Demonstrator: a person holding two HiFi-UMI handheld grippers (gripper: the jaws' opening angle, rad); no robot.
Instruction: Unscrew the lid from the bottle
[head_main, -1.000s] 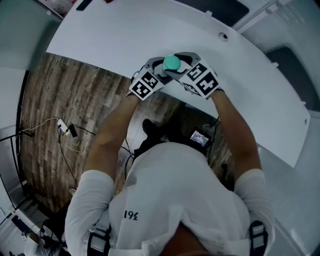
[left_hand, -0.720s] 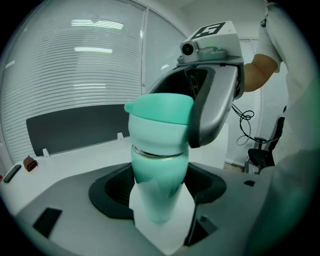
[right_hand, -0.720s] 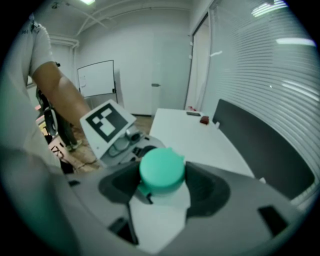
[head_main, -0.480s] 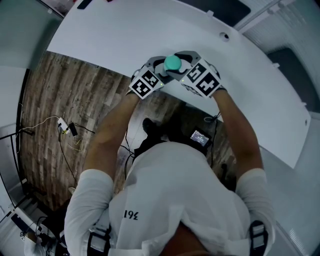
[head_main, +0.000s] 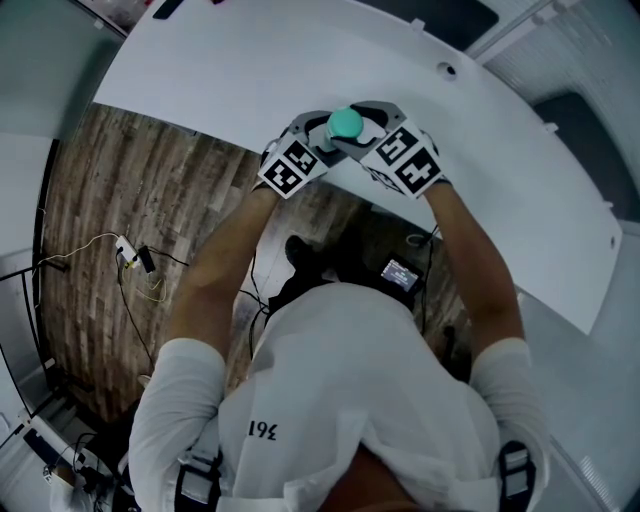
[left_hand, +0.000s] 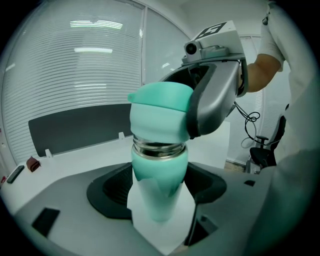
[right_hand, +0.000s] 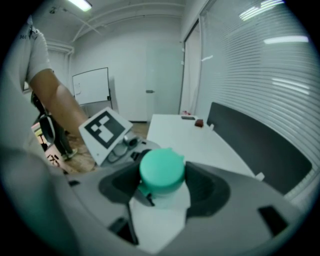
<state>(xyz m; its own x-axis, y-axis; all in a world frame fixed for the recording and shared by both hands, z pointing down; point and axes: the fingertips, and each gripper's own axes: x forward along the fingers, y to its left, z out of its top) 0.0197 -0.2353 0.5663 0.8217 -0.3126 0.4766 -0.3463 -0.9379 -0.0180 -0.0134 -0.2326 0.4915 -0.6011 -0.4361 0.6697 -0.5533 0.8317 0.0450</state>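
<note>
The mint-green metal bottle (left_hand: 159, 180) is held up in the air just above the near edge of the white curved bench (head_main: 250, 70), not standing on it. The left claw (head_main: 322, 137) is closed round the bottle's body, one jaw on each side of it. The right claw (head_main: 363, 124) is closed on the mint-green round screw lid (right_hand: 161, 169), its jaws pressing the lid's flanks. In the left gripper view a band of bare steel thread (left_hand: 159, 148) shows between the lid's lower edge and the painted shoulder, so the lid looks backed off a good way. Whether the last thread has let go cannot be told from here. To do this step well, the left claw should clamp the body firmly and not turn with it, so that only the lid rotates. The right claw should turn about the bottle's own axis, with no sideways pull that would cock the lid on the thread. It should lift only once the lid turns freely. The smooth body could slip or spin in the left jaws, and the bottle is over the floor edge, so a steady squeeze matters.
</note>
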